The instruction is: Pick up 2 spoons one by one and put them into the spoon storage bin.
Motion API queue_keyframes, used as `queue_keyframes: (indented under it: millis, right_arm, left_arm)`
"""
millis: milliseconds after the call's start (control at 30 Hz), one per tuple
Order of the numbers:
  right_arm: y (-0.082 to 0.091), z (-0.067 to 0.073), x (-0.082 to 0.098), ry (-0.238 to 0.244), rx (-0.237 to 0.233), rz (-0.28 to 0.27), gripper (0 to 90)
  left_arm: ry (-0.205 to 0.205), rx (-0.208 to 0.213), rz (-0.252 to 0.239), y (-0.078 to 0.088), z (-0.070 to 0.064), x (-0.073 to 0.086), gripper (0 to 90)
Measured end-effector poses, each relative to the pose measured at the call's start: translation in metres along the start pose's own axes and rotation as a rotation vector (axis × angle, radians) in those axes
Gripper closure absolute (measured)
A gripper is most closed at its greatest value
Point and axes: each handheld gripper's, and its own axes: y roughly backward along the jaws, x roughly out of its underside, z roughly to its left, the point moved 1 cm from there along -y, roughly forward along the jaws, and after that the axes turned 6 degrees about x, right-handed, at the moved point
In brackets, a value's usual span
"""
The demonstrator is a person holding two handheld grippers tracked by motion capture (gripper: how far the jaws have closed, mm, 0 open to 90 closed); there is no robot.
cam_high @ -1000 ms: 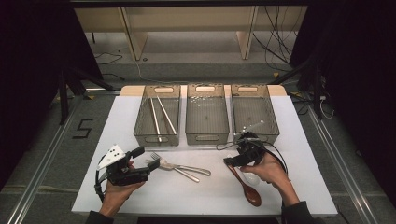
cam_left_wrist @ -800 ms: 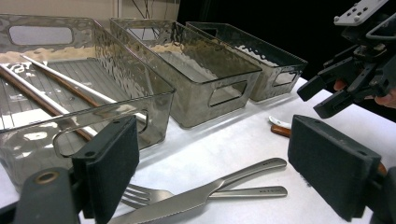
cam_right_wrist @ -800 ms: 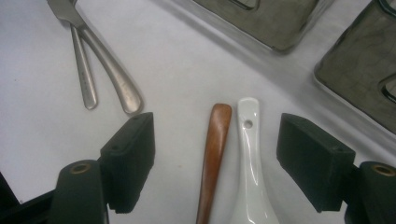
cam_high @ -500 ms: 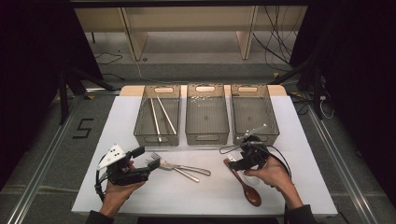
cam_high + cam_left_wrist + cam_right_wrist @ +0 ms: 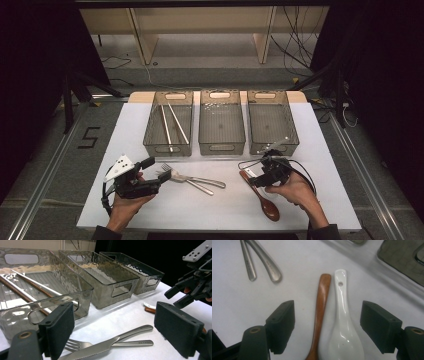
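Note:
My right gripper (image 5: 255,176) hovers open just above two spoons lying side by side on the white table (image 5: 225,210). In the right gripper view, the brown wooden spoon (image 5: 320,312) and the white ceramic spoon (image 5: 344,325) both lie between the spread jaws of my right gripper (image 5: 330,325). From above, the wooden spoon's bowl (image 5: 269,207) sticks out near the hand. My left gripper (image 5: 155,169) rests open at the front left, its jaws either side of a steel fork and knife (image 5: 192,180). The left gripper (image 5: 118,332) shows the fork and knife (image 5: 107,345) between its pads, untouched.
Three clear grey bins stand in a row behind the cutlery. The left bin (image 5: 150,137) holds two chopsticks (image 5: 170,122), while the middle bin (image 5: 221,147) and right bin (image 5: 292,132) look bare. Bare tabletop lies between the two hands.
My right gripper has come toward the near edge and lower, from the right bin's front onto the two spoons. The left gripper has stayed put.

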Motion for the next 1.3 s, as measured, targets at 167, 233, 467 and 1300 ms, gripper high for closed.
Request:
queue_keyframes:
  millis: [167, 233, 467, 1300]
  right_arm:
    - [-0.002, -0.003, 0.003, -0.002, 0.027, 0.039, 30.2]
    - [-0.003, -0.003, 0.004, -0.001, 0.036, 0.056, 31.4]
    - [-0.004, -0.004, 0.007, 0.013, 0.045, 0.119, 37.6]
    - [-0.030, -0.003, -0.003, 0.064, 0.125, 0.214, 63.4]
  left_arm:
    - [-0.004, -0.001, 0.003, 0.000, 0.000, 0.000, 16.2]
    - [-0.005, 0.000, 0.003, 0.000, 0.000, 0.000, 16.2]
    - [-0.011, 0.004, 0.004, -0.001, -0.002, 0.000, 16.2]
    - [-0.019, 0.007, 0.006, 0.000, -0.003, 0.000, 16.2]
